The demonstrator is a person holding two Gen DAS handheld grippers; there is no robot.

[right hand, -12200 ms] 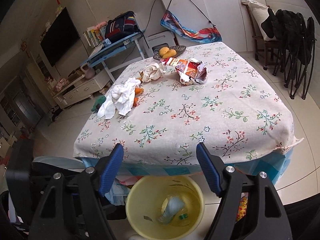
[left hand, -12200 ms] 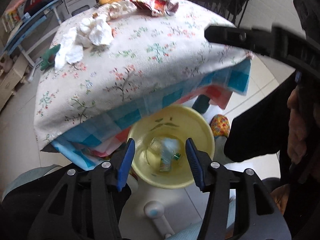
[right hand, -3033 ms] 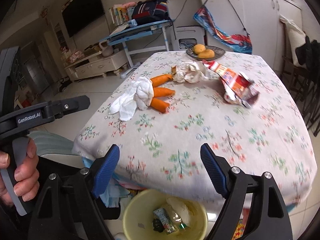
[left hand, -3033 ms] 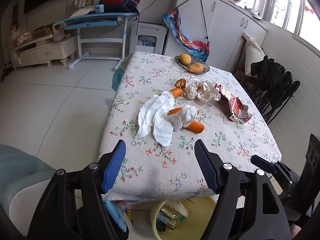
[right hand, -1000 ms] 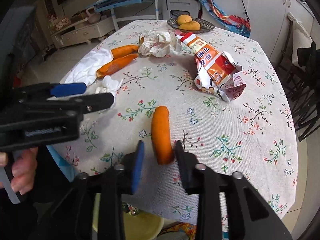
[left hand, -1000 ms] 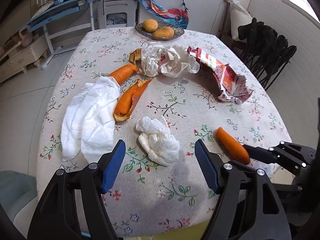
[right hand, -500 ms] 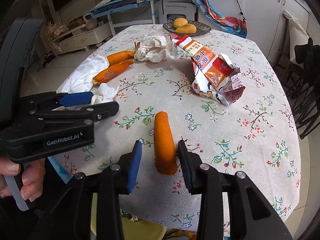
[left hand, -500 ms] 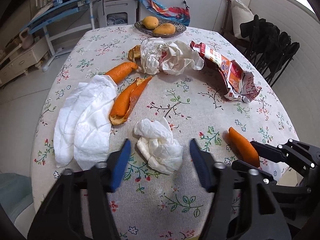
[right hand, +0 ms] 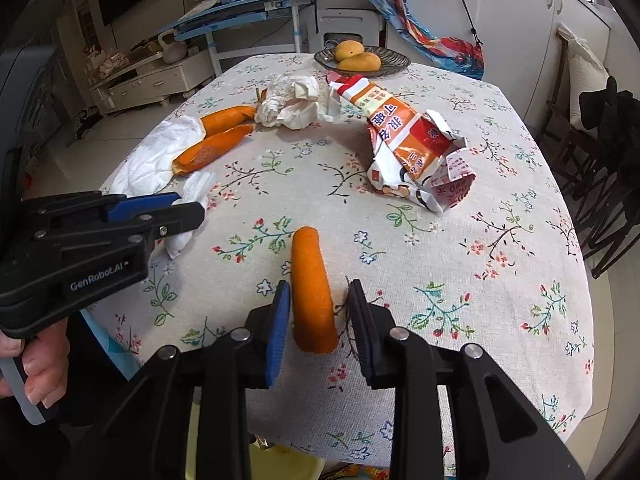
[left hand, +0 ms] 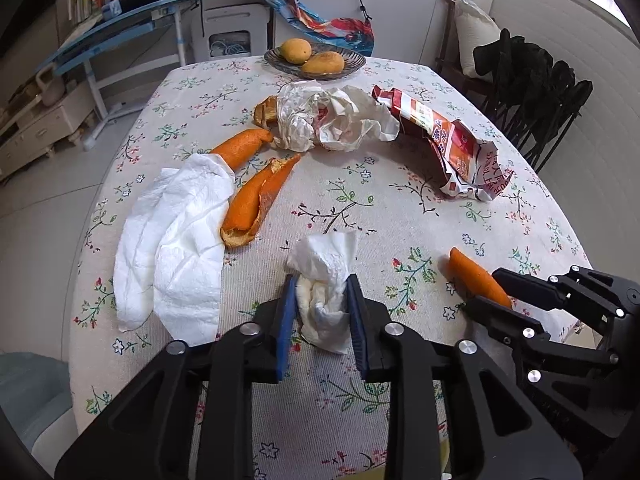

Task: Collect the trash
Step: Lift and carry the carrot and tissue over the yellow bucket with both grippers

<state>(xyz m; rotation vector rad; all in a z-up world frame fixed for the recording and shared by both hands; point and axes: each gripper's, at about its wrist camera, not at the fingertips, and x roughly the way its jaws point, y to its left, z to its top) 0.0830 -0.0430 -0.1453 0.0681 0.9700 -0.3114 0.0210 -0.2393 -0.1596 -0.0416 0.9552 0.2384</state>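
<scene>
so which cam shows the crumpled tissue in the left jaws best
The left wrist view: the crumpled tissue sits centred and close between the left gripper jaws, which have just been closing and now press it. The right wrist view shows only white edges of the tissue, mostly hidden behind that gripper's body.

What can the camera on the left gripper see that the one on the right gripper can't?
Only the left view shows the left gripper from behind, its jaws just closing, blue pads pressing a crumpled tissue, and the torn hollow of the peel.

Only the right view shows the right gripper straddling a carrot piece, with a gap on one side, and the hand holding the left gripper.

Both show the floral tablecloth, the snack wrapper, the big white napkin and the fruit dish.
</scene>
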